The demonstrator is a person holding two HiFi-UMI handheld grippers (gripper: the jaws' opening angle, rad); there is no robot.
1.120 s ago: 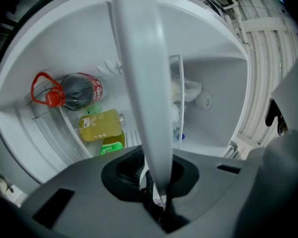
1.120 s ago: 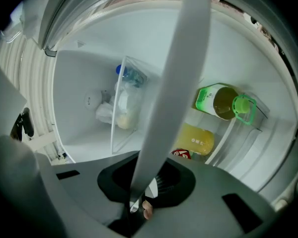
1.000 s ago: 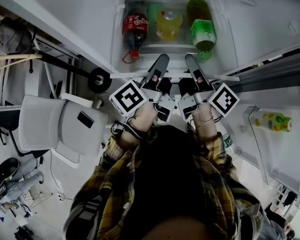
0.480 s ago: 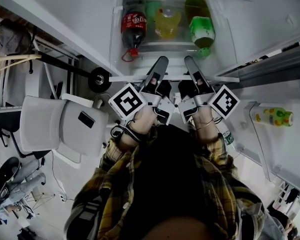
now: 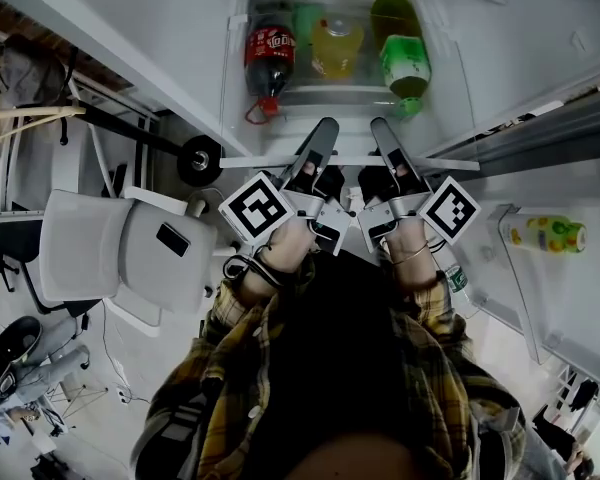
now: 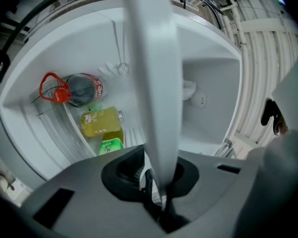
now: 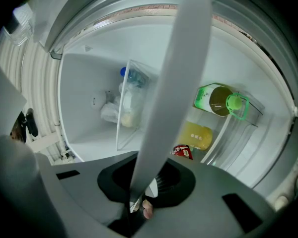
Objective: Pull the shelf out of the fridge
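Two claws, one white plastic fridge shelf [image 5: 252,156]!
Left claw [image 5: 323,131] and right claw [image 5: 381,130] both clench its front edge.

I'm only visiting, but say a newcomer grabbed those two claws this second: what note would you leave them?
Left claw: shut on the white front edge of the shelf.
Right claw: shut on the same edge, beside the left.
Things: the shelf sits in the fridge, its edge at the opening. A cola bottle, yellow drink bottle and green bottle lie deeper inside; whether on this shelf, I can't tell.
Done: both grips taken.
Left: pull the shelf out evenly, probably slowly.
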